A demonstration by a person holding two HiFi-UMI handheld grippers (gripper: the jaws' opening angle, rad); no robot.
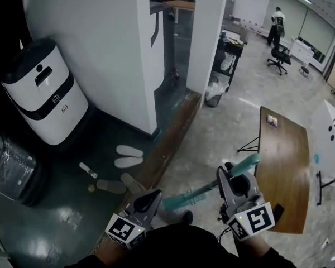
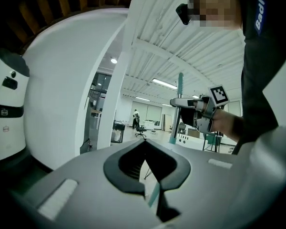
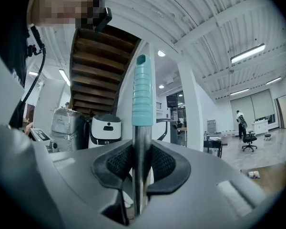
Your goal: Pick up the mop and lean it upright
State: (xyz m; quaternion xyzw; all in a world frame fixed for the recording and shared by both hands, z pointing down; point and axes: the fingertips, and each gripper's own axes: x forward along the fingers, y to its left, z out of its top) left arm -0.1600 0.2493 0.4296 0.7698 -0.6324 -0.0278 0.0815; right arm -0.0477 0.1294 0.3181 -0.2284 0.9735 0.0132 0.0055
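Observation:
The mop (image 1: 181, 199) has a metal pole with a teal ribbed grip (image 1: 247, 163) at its top end. It slants from upper right down to lower left in the head view, and its head is hidden. My right gripper (image 1: 234, 175) is shut on the pole just below the grip. In the right gripper view the pole (image 3: 142, 94) stands upright between the pads (image 3: 118, 162). My left gripper (image 1: 151, 197) sits beside the pole's teal lower part. Its jaw tips meet with nothing between them (image 2: 143, 142). A teal sliver (image 2: 154, 194) shows through the slit. From there the right gripper (image 2: 183, 102) holds the pole (image 2: 180, 87).
A curved white wall (image 1: 100, 49) and a white pillar (image 1: 206, 32) stand ahead. A white machine (image 1: 42, 94) and a foil-wrapped duct (image 1: 8, 163) are at left. Slippers (image 1: 128, 155) lie on the dark floor. A wooden table (image 1: 285, 166) is at right, with a bin (image 1: 215, 91) beyond.

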